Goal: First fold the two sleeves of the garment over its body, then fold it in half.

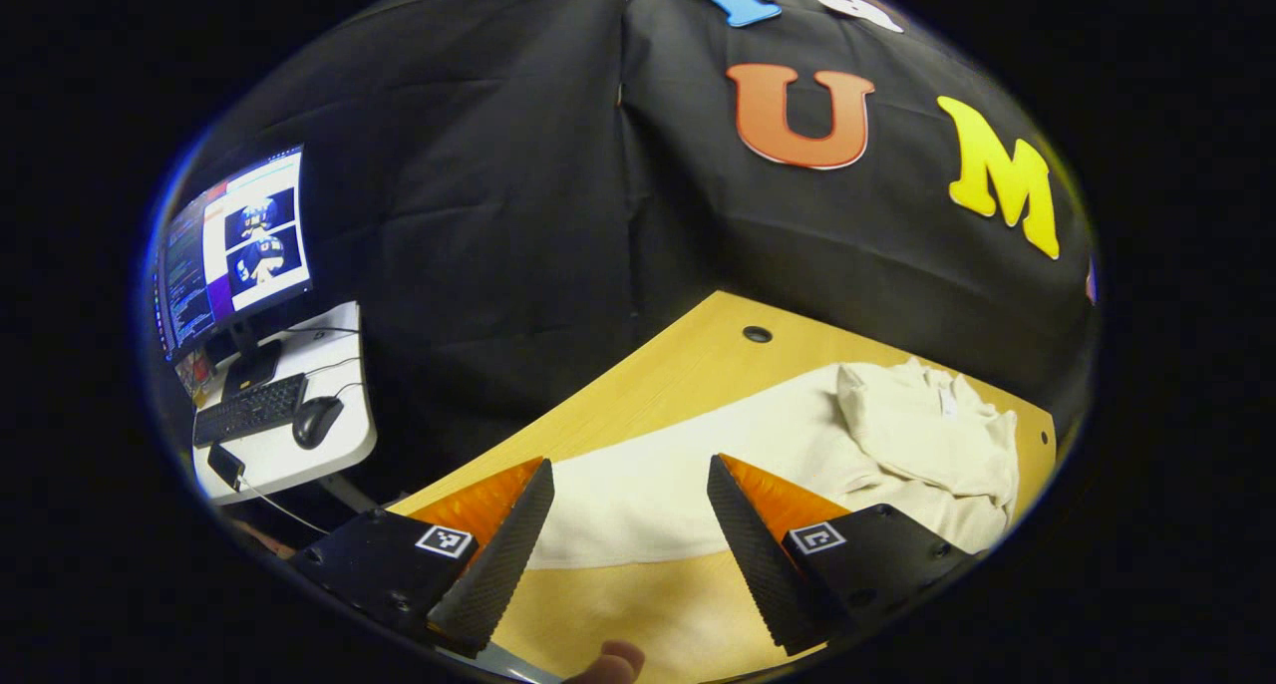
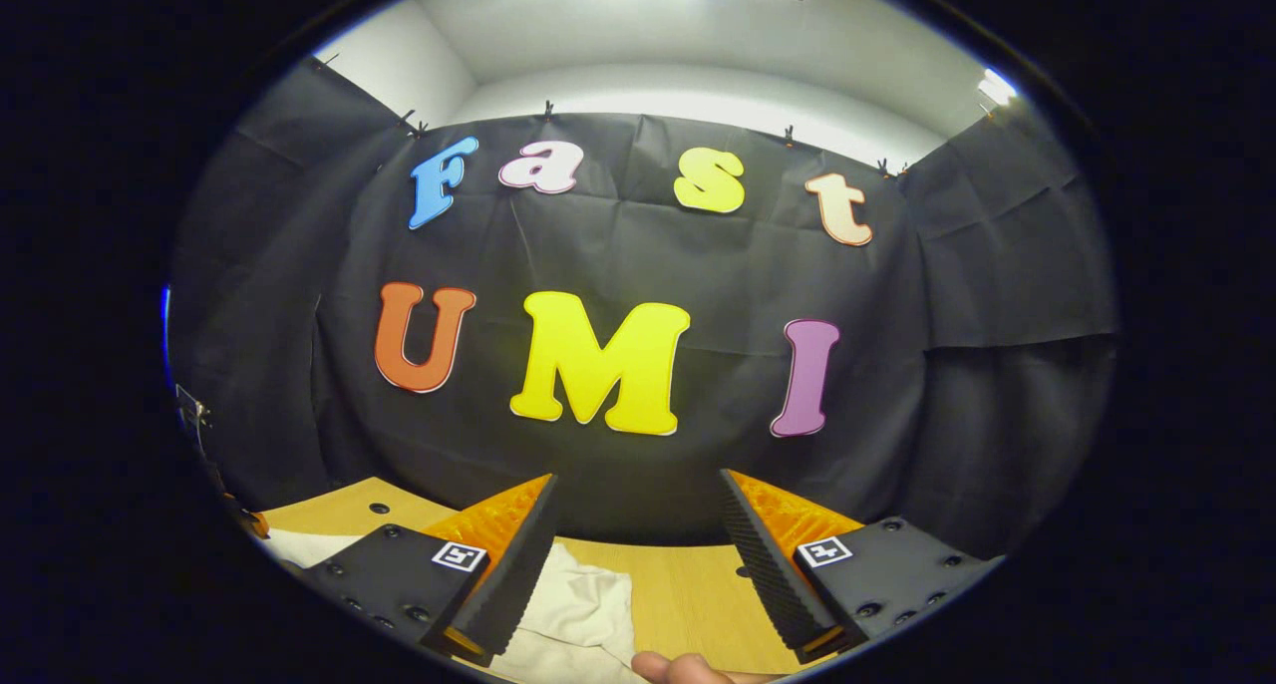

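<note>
Cream garment [image 1: 797,455] is lying on the wooden table [image 1: 648,375], its plain body spreading flat toward the near edge while a bunched, wrinkled part is sitting heaped at the far right end. In the left gripper view, the left gripper [image 1: 630,510] is hovering above the near hem with its jaws spread wide and nothing between them. A fingertip [image 1: 610,662] is peeking in at the bottom edge. Off to the left, a white desk [image 1: 299,445] is carrying a lit monitor [image 1: 234,245], a keyboard [image 1: 249,409] and a mouse [image 1: 317,420]. In the right gripper view, the right gripper [image 2: 638,529] is also holding its jaws apart, gripping nothing, above the table with a rumpled fold of the garment just below its left finger.
</note>
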